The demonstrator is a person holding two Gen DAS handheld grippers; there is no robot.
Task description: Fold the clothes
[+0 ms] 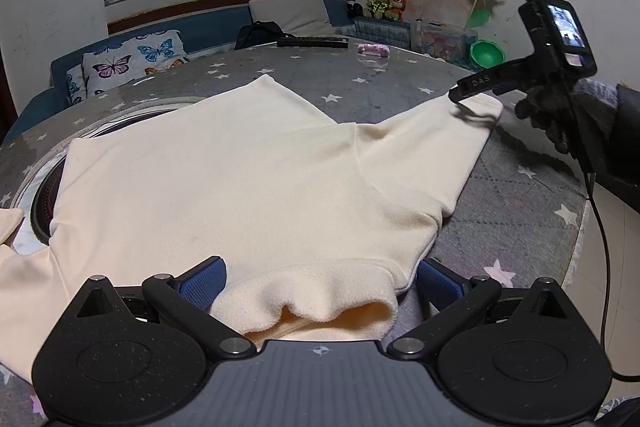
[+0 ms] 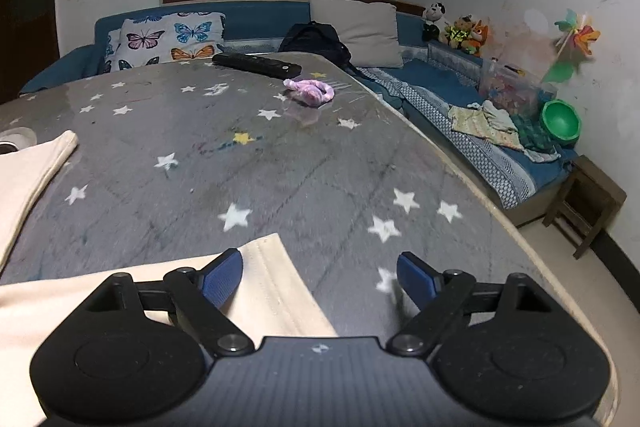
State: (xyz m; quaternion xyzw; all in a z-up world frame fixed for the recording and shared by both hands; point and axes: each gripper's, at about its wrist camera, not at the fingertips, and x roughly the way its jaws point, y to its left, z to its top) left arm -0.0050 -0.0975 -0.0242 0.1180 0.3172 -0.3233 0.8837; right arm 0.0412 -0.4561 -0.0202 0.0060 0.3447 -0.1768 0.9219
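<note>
Over sweatshirt [image 1: 248, 167], both claws agape

One sweatshirt [image 1: 224, 167], two pillows [image 2: 168, 39], three plush toys [image 2: 456, 27]

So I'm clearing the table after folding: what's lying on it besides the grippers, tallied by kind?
Cream garment: 1
Black remote-like bar: 1
Pink-purple soft item: 1
Total: 3 on the star-print table. Both hand-held grippers, left and right, are open.
</note>
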